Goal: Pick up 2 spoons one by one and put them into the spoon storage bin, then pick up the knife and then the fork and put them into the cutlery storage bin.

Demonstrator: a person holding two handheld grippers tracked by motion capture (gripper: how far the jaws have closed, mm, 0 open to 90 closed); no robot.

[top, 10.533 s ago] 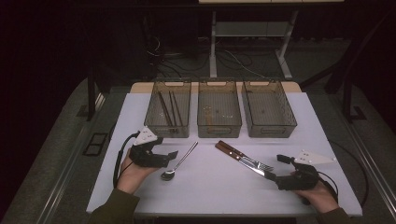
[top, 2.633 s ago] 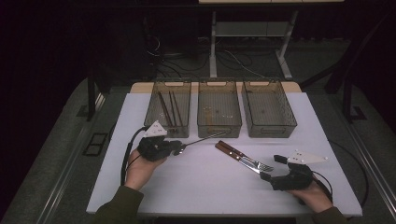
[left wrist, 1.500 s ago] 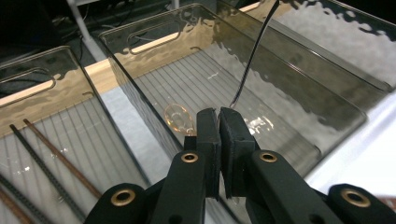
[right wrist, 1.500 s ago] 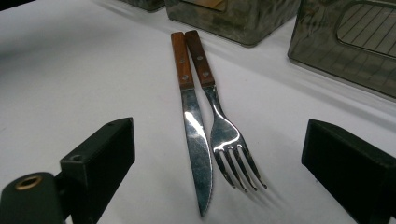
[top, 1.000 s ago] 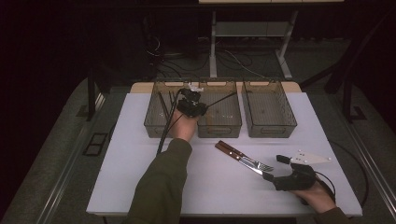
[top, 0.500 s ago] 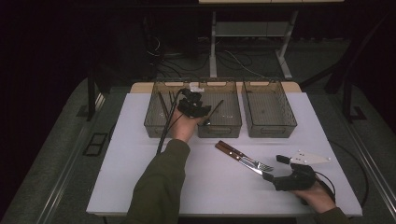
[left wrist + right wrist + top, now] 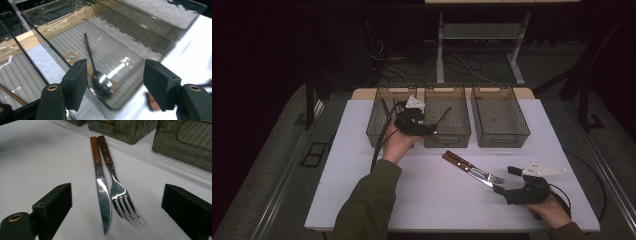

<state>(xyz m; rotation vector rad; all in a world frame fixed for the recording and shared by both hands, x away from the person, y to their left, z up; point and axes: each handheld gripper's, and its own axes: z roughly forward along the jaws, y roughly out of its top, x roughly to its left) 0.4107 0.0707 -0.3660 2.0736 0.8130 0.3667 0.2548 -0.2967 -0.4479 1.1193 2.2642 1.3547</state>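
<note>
1. Nearest the person, the right gripper (image 7: 500, 190) rests low on the white table (image 7: 362, 175), held in the right hand (image 7: 549, 210). Its jaws stand wide apart, released, nothing between the pads.
2. Just ahead of it lie a knife (image 7: 101, 187) and a fork (image 7: 116, 185), side by side and touching along their brown wooden handles. Blade tip and tines point toward the right gripper; handles point away toward the bins. In the high view the pair lies on a diagonal across the table, the knife (image 7: 467, 170) beside the fork (image 7: 484, 173).
3. Farther out, the left hand (image 7: 398, 142) reaches forward with a green sleeve (image 7: 367, 205) behind it. The left gripper (image 7: 433, 131) hangs at the near edge of the middle bin (image 7: 447, 136).
4. Its jaws have just been opening. They now stand apart with nothing pinched between the pads; the left gripper (image 7: 115, 85) is released.
5. The spoon (image 7: 96, 72) lies loose on the ribbed floor of the middle bin (image 7: 140, 27), bowl toward the near wall, handle running away toward the far end. In the high view the spoon (image 7: 443, 116) shows as a dark slanted line in that bin.
6. The left bin (image 7: 379, 122) holds dark thin pieces, too small to identify. The right bin (image 7: 499, 117) stands beside the middle one.
</note>
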